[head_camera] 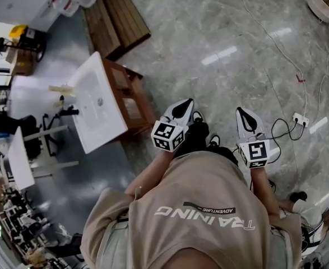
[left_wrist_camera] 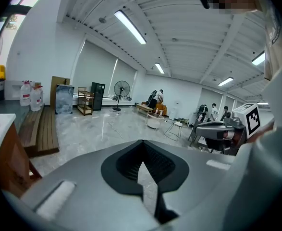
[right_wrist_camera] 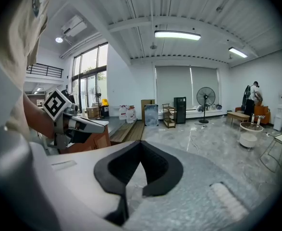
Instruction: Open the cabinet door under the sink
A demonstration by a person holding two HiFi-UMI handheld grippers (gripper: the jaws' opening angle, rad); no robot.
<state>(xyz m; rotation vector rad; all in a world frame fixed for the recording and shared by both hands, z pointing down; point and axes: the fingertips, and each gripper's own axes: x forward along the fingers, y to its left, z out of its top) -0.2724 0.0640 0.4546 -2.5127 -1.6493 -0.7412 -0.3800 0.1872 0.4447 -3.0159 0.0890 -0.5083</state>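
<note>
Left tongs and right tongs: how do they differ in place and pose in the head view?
The left tongs are nearer the wooden cabinet under the sink; the right tongs are over bare floor, near a white power socket. In the head view the left tongs lean toward the upper right, the right tongs toward the upper left. Both are shut, hold nothing and touch no cabinet door.

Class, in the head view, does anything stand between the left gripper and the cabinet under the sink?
Nothing visible does: only bare floor lies between the left gripper and the wooden cabinet under the sink.
</note>
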